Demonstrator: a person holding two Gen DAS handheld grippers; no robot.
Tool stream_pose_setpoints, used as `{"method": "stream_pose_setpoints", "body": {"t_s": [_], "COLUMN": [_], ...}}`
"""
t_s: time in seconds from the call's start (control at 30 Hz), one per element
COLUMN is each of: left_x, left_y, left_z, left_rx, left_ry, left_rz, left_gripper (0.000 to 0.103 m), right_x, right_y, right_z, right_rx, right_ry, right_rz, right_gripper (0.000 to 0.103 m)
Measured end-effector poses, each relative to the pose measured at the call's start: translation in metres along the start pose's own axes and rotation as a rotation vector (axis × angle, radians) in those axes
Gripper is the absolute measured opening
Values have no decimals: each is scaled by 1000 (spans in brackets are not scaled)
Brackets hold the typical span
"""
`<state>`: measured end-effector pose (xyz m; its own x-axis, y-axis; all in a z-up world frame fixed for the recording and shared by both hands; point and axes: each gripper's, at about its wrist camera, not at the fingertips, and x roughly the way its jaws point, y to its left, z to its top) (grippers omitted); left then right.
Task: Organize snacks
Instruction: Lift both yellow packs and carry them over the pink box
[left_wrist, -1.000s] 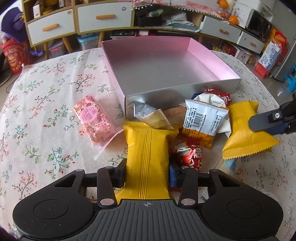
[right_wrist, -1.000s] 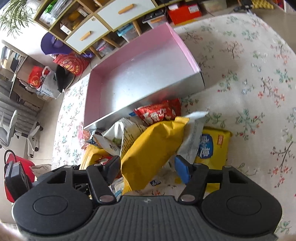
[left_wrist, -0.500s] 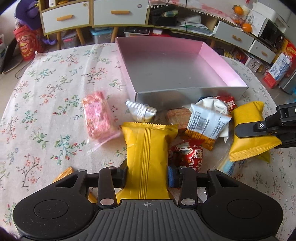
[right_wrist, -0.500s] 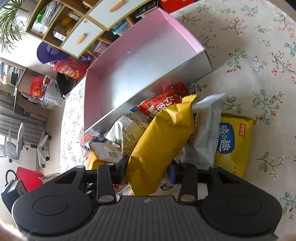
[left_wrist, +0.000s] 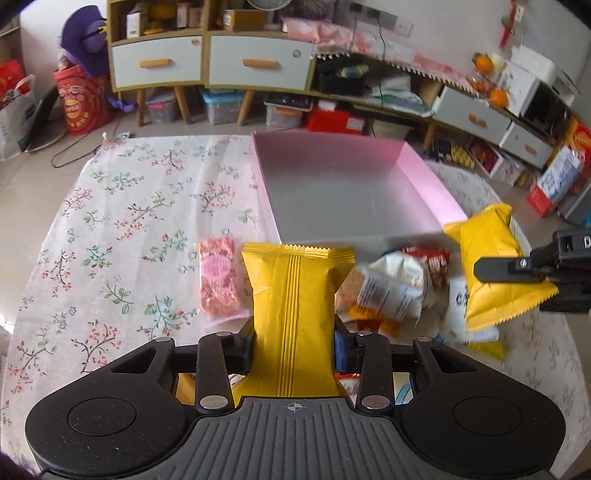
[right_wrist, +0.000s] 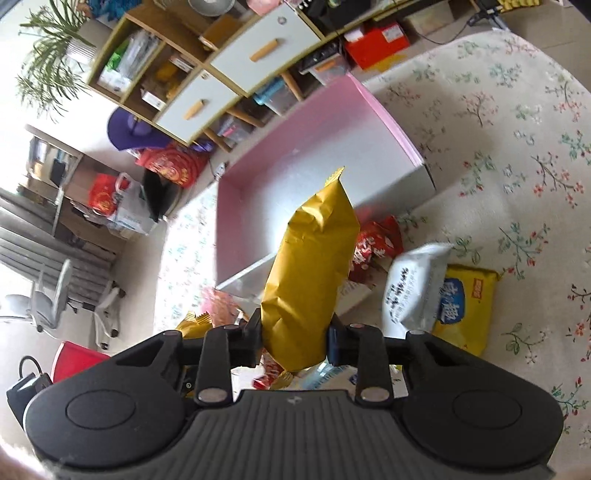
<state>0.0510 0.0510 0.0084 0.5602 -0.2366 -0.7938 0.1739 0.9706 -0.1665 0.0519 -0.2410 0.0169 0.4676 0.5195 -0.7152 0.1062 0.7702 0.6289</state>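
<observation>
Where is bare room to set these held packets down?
The pink-walled silver box is bare inside. The floral cloth left of the pink candy bag is free too. Between box front and grippers, the packet pile crowds the table.

floral-cloth table (left_wrist: 110, 236), pink box (left_wrist: 424, 173), snack packets (left_wrist: 391, 295)

Floral tablecloth (left_wrist: 122, 229) covers table. Drawer cabinets (left_wrist: 210, 64) along wall; purple hat (right_wrist: 129, 129), oranges (left_wrist: 489, 79), storage bins (left_wrist: 221, 107) beneath.
</observation>
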Motion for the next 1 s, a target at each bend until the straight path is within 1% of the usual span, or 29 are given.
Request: {"method": "stream_pose_setpoints", "body": {"t_s": [0.13,0.27,0.37,0.5,0.67,0.73,0.8,0.93,1.0], "left_x": [0,3,12,35,62,73,83,98,103], "left_y": [-9,-21,-28,-34,-33,-32,-30,-26,-24], "left_z": [11,26,40,55,65,68,69,68,67], "left_rx": [-11,-8,-2,-15,-43,-61,-70,-84,-90], "left_ry": [-20,-46,-63,-75,-117,-130,-147,-174,-191], "left_rz": [1,-4,3,16,50,59,70,98,106], "left_gripper": [35,35,35,35,35,35,35,35,35], "right_x": [0,-9,-10,-1,16,23,28,42,48], "right_y": [6,13,13,8,-6,-8,-8,-7,-7], "right_z": [8,16,23,36,53,57,59,61,60], "right_rx": [18,12,22,29,28,17,-6,-66,-87], "right_ry": [-13,-55,-86,-129,-180,-188,-191,-184,-181], "right_rz": [32,76,104,136,122,134,128,78,40], "right_gripper": [27,27,27,27,27,27,27,27,27]}}
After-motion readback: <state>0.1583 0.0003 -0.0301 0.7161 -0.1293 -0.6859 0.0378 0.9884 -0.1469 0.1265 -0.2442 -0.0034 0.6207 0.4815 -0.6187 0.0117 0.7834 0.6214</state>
